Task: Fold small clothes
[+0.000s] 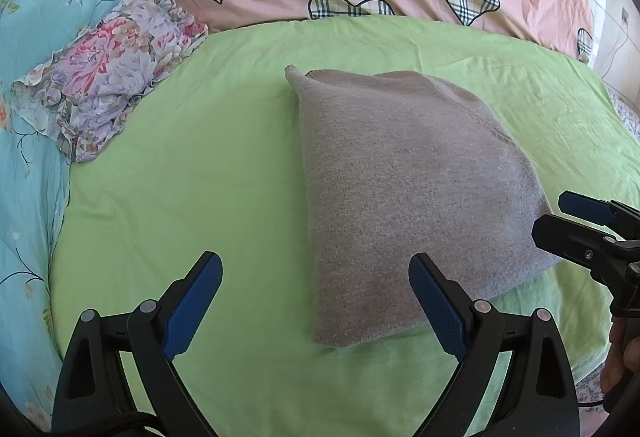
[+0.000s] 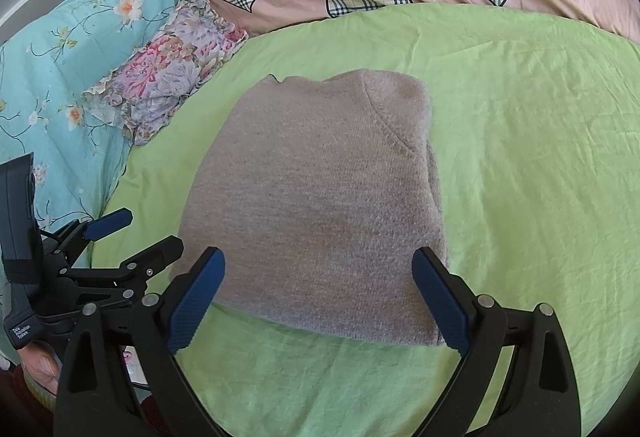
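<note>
Left gripper (image 1: 316, 301): nearest the lens, fingers spread wide, holding nothing, poised over the near left corner of the garment.
Right gripper (image 2: 318, 299): likewise spread and empty, low over the near edge.
Grey knit garment (image 2: 320, 197): folded into a thick pad, mid green sheet (image 2: 520, 157).
Handling: likely soft, light, floppy; layers may slide apart.
Hold: pinch all layers at the near corners.
</note>
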A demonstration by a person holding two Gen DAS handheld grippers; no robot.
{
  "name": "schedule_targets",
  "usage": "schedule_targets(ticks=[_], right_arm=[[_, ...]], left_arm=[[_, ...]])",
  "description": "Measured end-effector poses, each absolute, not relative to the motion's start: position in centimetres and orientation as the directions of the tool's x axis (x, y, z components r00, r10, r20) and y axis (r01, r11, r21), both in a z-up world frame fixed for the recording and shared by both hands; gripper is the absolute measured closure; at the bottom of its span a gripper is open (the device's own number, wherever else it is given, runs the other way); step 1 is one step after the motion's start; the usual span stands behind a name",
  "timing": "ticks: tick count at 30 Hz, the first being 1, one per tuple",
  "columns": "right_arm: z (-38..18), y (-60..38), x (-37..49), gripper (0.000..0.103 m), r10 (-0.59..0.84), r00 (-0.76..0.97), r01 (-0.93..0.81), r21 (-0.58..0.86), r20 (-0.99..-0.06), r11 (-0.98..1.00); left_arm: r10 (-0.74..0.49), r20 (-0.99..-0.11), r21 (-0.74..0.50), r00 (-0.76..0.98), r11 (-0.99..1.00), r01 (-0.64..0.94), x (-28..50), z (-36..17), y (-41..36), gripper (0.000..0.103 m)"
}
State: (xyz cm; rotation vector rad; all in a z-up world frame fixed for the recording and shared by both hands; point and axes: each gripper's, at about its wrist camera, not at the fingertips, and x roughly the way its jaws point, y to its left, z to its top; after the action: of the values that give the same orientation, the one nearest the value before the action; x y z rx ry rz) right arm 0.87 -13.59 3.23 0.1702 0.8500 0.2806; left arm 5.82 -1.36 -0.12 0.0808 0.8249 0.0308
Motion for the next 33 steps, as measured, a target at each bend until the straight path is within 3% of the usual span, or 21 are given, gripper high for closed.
schedule_targets(ticks=[33], right_arm=[[4.4, -14.2, 2.8, 0.008, 0.299, 0.634, -0.190, 0.231, -0.713, 0.954]], left_arm=[[0.023, -0.698, 0.070, 0.716, 0.997, 0.036, 7.3, 1.3, -1.5, 0.008]])
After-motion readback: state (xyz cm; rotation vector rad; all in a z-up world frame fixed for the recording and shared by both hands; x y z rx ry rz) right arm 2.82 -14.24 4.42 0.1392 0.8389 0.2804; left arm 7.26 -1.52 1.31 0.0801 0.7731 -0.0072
